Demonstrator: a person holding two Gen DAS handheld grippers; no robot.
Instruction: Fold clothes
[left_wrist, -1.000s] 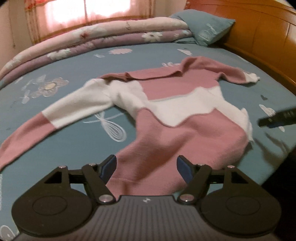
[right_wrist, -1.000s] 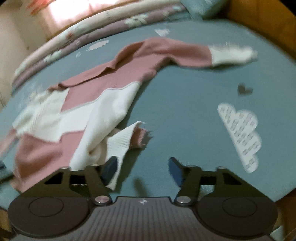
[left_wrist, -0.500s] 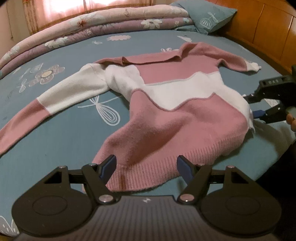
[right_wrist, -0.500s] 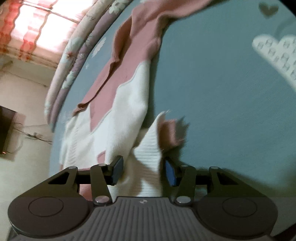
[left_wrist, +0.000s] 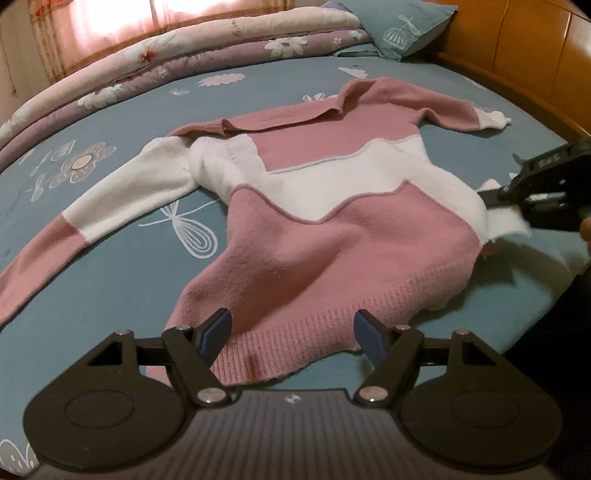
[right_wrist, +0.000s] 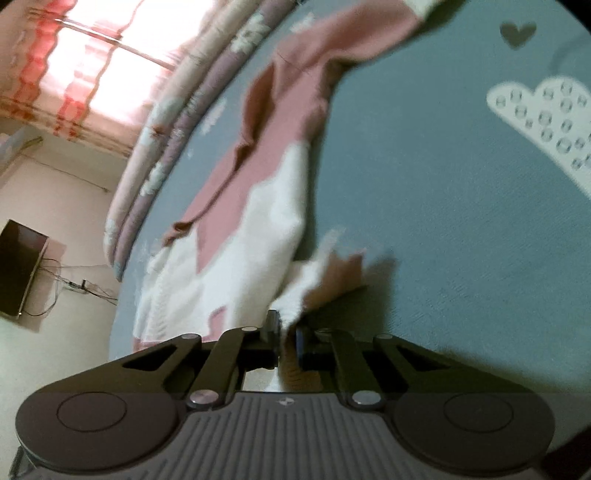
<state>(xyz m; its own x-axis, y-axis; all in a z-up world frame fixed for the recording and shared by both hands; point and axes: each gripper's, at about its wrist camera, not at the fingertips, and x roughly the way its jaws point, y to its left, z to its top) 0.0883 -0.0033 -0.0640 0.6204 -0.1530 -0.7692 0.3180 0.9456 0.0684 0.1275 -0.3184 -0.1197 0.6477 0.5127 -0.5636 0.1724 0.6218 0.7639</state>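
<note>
A pink and white sweater (left_wrist: 332, 206) lies spread on the blue bedsheet (left_wrist: 110, 258), one sleeve stretched to the left, the other near the headboard. My left gripper (left_wrist: 291, 332) hovers open over the ribbed pink hem (left_wrist: 295, 347), the hem lying between its fingers, pads not touching it. My right gripper (right_wrist: 286, 332) is shut on the white side edge of the sweater (right_wrist: 295, 295), with a pink flap sticking out beyond it. In the left wrist view the right gripper (left_wrist: 487, 195) reaches in from the right edge and pinches that white edge.
Rolled floral quilts (left_wrist: 184, 62) lie along the far side of the bed, and a blue pillow (left_wrist: 410, 29) leans by the wooden headboard (left_wrist: 535, 55). The bed's edge drops off at the lower right. A dark screen (right_wrist: 18, 269) stands on the floor beyond the bed.
My right gripper rolled, dropped onto the sweater's side edge and shut on it. My left gripper came closer to the hem and stayed open.
</note>
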